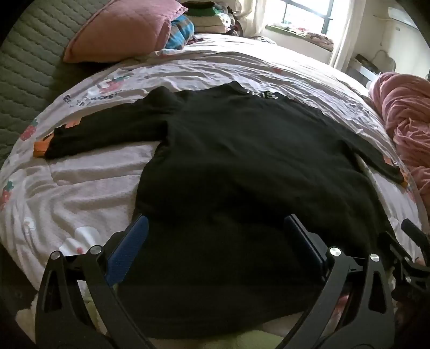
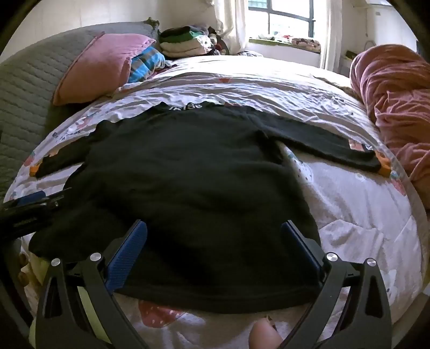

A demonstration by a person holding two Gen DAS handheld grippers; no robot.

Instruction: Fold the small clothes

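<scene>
A black long-sleeved top lies flat on the bed, collar away from me, both sleeves spread out to the sides. It also shows in the right wrist view. My left gripper is open, its blue-padded fingers over the top's lower left part near the hem. My right gripper is open over the lower right part of the hem. The left gripper's side shows at the left edge of the right wrist view; the right gripper's side shows at the right edge of the left wrist view.
The bed has a white quilt with strawberry prints. A pink pillow and a stack of folded clothes lie at the head end. A bunched pink blanket lies on the right. A window is behind.
</scene>
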